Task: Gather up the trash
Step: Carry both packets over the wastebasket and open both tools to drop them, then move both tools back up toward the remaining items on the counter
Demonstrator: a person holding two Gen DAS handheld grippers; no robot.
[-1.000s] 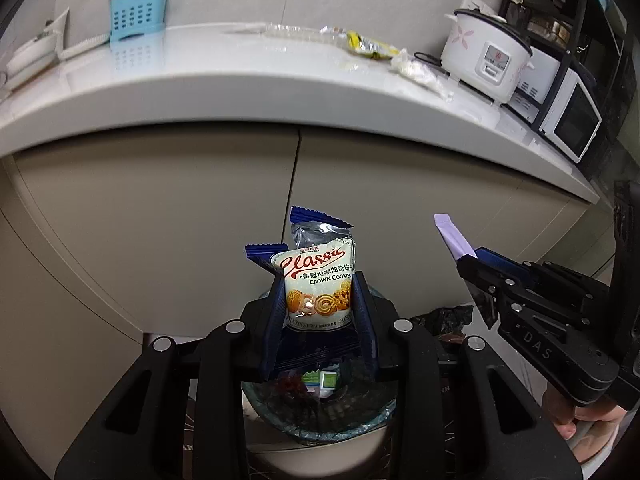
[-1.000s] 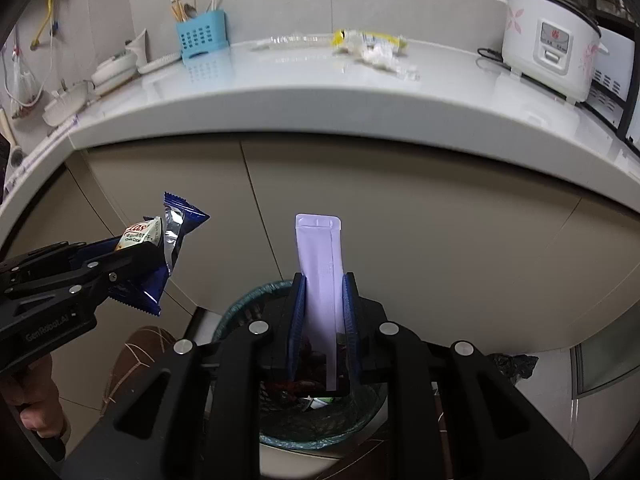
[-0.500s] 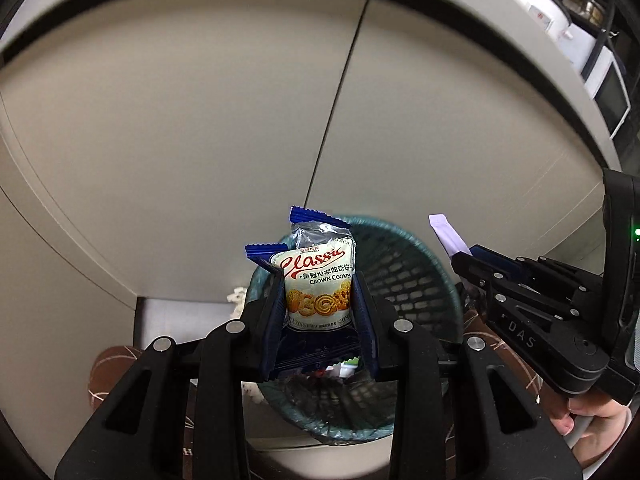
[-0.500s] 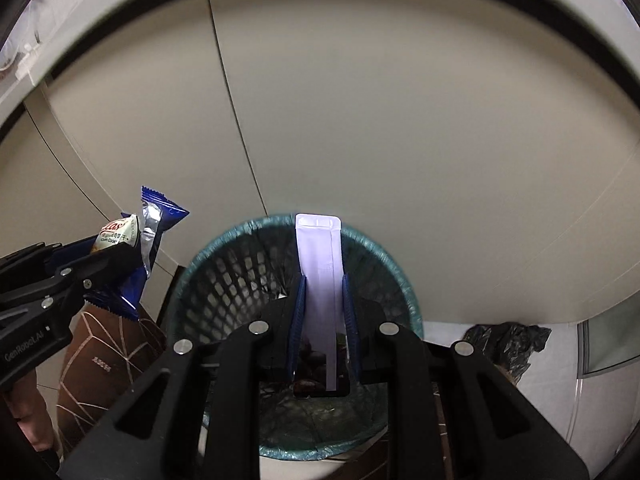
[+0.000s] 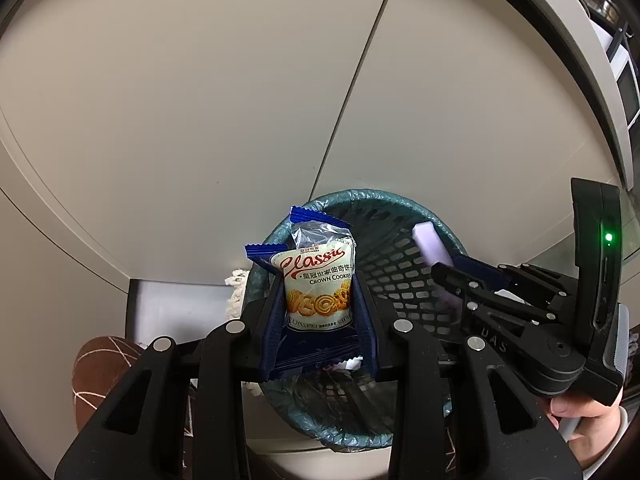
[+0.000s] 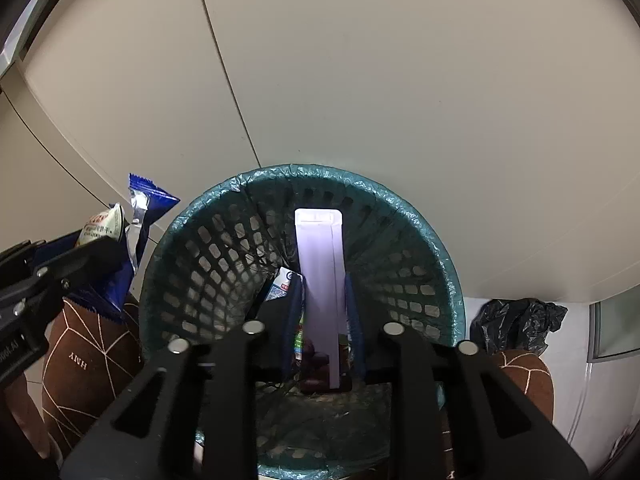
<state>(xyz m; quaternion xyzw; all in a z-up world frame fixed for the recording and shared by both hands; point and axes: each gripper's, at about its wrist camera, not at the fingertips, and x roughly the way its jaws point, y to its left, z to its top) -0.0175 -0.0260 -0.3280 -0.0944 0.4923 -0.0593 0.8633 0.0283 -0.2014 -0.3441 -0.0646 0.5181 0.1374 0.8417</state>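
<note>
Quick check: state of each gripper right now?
Left gripper: shut on the cookie packet.
Right gripper: jaws opening, lilac sachet between them, over the bin.

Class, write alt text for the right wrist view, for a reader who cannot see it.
The right gripper, its jaws opening, has a pale lilac sachet standing between them above a teal mesh bin lined with a bag and holding litter. At left, the left gripper holds a blue cookie packet beside the bin; beige cabinet doors fill the background.
</note>
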